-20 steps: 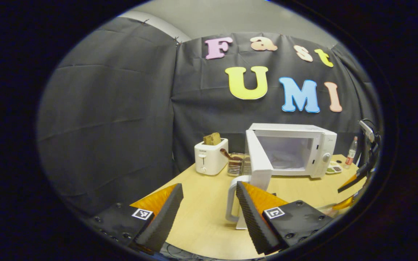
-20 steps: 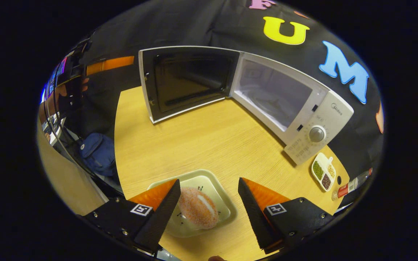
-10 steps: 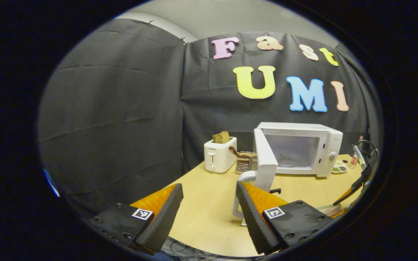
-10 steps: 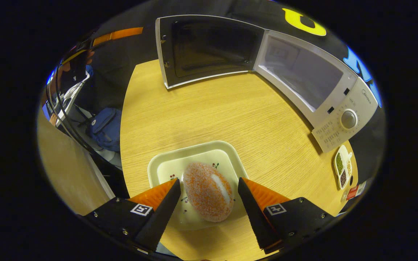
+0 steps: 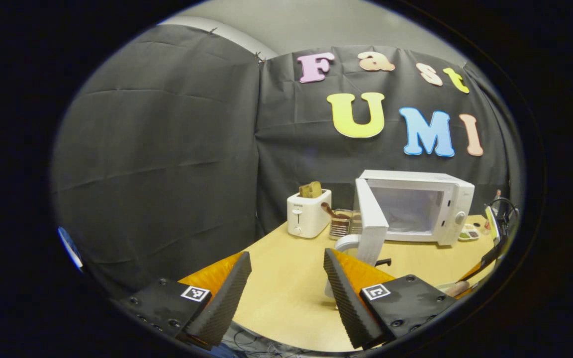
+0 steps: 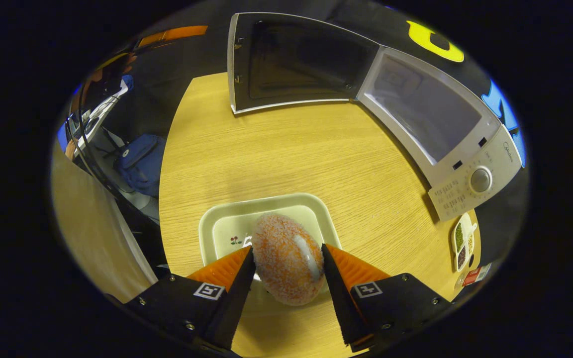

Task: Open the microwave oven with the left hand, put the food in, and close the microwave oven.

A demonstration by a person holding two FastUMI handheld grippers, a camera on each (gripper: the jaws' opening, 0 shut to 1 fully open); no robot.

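Through the right gripper view, my right gripper (image 6: 286,278) sits low over a square cream tray (image 6: 217,226) on the wooden table (image 6: 291,149), and its two fingers (image 6: 239,293) flank an oval sugared bun (image 6: 286,258) lying in that tray. Both fingers look to touch the bun's sides, so I take it as clamped on the bun, which rests in the tray. Beyond the tray, the white microwave oven (image 6: 470,169) stands with its door (image 6: 296,64) swung wide open; the cavity (image 6: 423,107) looks bare apart from a faint turntable. Just beside the microwave's dial end lies a small divided dish (image 6: 462,242) with green and dark grains in separate cells, and a bottle (image 6: 475,275) lies next to it.

In the left gripper view, my left gripper (image 5: 284,283) hangs over the near table edge with its fingers (image 5: 227,298) spread apart and nothing between them. Farther back I see a white toaster (image 5: 309,213) with a slice of bread (image 5: 311,189) in its slot, and a wire basket (image 5: 342,223) between it and the microwave door, holding something brown I cannot make out.
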